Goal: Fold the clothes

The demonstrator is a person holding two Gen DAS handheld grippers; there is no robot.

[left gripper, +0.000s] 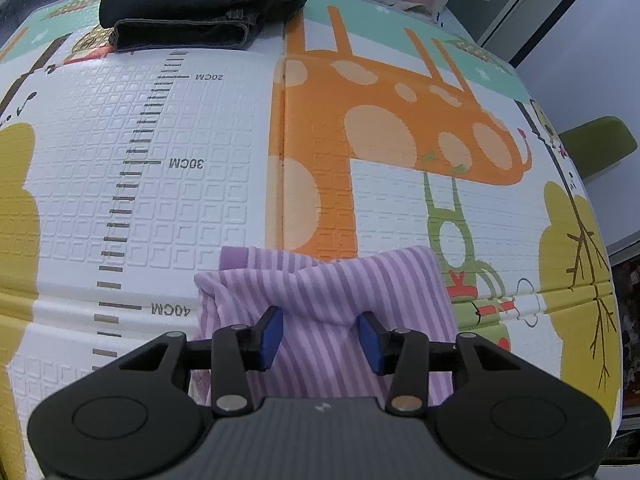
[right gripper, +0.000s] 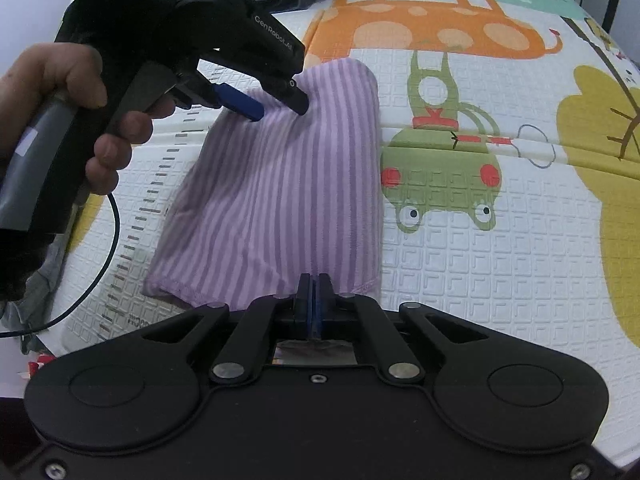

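Left tongs [left gripper: 320, 338] spread over purple striped garment [right gripper: 276, 184]; right tongs [right gripper: 315, 300] pressed together at its near hem.
Garment lies folded on cartoon play mat [right gripper: 460, 260]; left tongs, held by a hand [right gripper: 80, 120], straddle its far fold, pads apart. Dark folded jeans [left gripper: 192, 12] sit well apart at the mat's far edge.

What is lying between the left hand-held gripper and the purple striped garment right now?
Nothing visible. The left hand-held gripper has its jaws apart right over the purple striped fabric garment, with only cloth between the blue pads. The dark folded denim garment lies far off on the play mat.
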